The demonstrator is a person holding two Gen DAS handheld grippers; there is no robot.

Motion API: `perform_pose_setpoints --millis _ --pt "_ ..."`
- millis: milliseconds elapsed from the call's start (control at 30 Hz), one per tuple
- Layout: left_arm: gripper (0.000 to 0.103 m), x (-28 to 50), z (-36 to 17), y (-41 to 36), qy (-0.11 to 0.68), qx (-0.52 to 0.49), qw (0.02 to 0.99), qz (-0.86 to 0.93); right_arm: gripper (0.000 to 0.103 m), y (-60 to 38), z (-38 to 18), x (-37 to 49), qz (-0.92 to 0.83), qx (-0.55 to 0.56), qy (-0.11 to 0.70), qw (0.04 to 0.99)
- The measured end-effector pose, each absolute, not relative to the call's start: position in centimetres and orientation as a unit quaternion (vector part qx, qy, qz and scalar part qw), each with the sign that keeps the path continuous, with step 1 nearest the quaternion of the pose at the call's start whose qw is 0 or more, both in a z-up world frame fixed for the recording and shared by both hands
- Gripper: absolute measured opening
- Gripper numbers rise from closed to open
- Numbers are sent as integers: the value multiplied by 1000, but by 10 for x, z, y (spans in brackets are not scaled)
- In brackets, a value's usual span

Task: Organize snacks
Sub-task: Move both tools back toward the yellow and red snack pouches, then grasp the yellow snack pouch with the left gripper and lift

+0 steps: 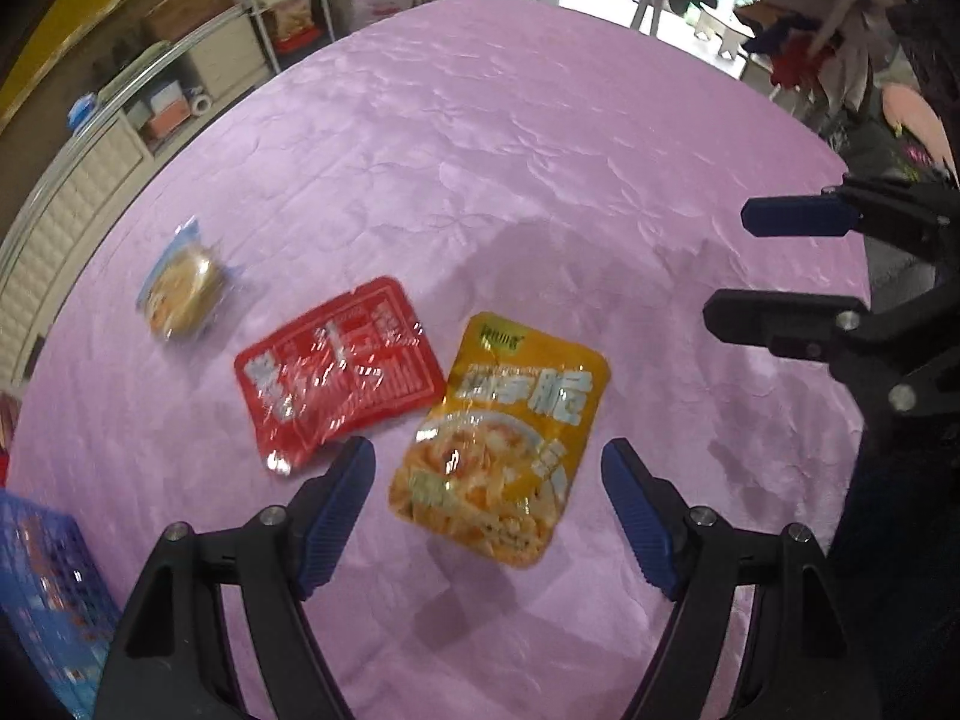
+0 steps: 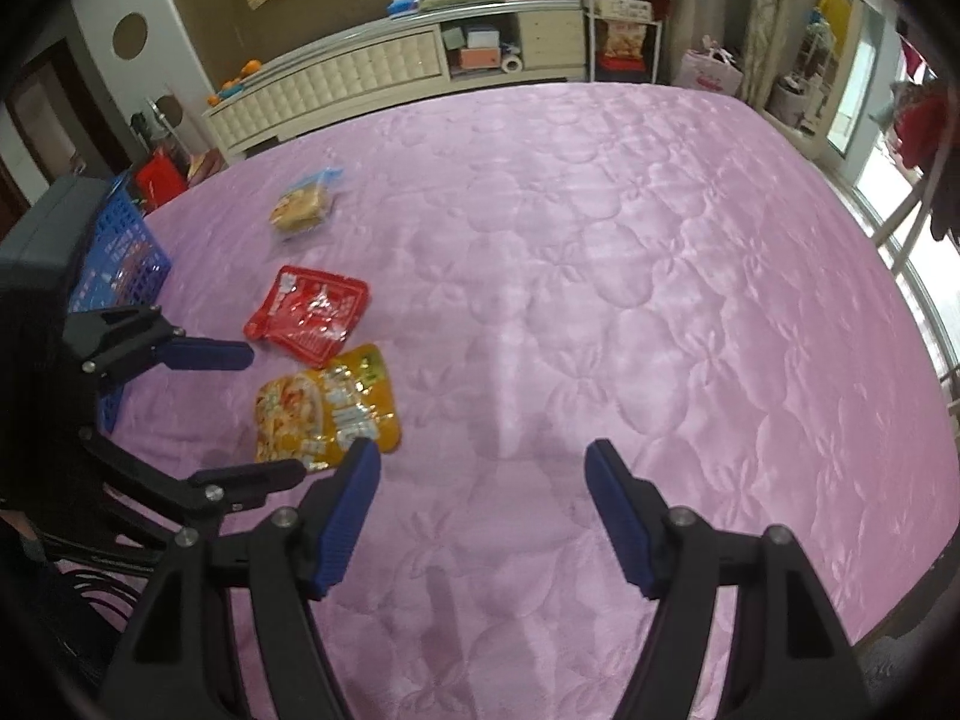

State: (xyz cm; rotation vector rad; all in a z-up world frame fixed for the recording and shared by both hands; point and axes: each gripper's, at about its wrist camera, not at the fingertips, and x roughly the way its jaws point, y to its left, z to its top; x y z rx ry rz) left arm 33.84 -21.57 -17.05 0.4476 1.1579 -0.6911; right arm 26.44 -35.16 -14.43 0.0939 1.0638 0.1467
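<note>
**Left hand-held gripper poised over the yellow pouch**

While both tools hang above the pink quilted bedspread [image 2: 600,240], the left hand-held gripper [image 1: 489,480] has its ribbed blue pads spread apart with nothing between them, and the yellow snack pouch [image 1: 501,438] lies flat on the bedspread directly under that gap. In the left wrist view the pouch's long axis runs from about 12 o'clock to 6 o'clock, tipped slightly toward 5, so the pads flank its two long edges. The right hand-held gripper [image 2: 483,480] is likewise apart and empty; from it the same pouch sits off at 10 o'clock, so the left hand looks the nearer one for this pick.

Just beside the yellow pouch, at 10 o'clock in the left wrist view, lies a red foil pouch [image 1: 339,372], glossy and crinkled; the two nearly touch at a corner. Farther out at 10 o'clock is a small clear-wrapped cake snack [image 1: 183,291], well apart. A blue plastic lattice basket [image 1: 42,594] stands at 8 o'clock, likely the destination. The pouches are thin, slick film and may slide when pinched.
</note>
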Motion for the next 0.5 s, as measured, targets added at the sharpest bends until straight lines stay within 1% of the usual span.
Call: perform_pose_setpoints --millis 200,267,367,400,433,467,500 --pt "75 344 -187 -237 551 228 735 -324 75 -368 -147 265 64 80 508 856" --pt "74 347 -189 -239 563 209 733 -320 75 -373 -147 264 62 91 505 856" --pt "64 353 -190 -242 568 198 736 -310 75 -379 -147 262 58 105 504 855" --pt "56 355 -190 -242 573 192 737 -302 75 -382 -148 262 58 109 505 854" --pt "52 358 -188 -243 580 181 738 -294 75 -383 -148 262 58 113 505 854" --pt "41 358 -187 -243 585 171 736 -294 75 -384 -149 262 58 117 505 853" --pt "39 354 -186 -246 590 162 729 -305 75 -386 -149 262 58 120 505 853"
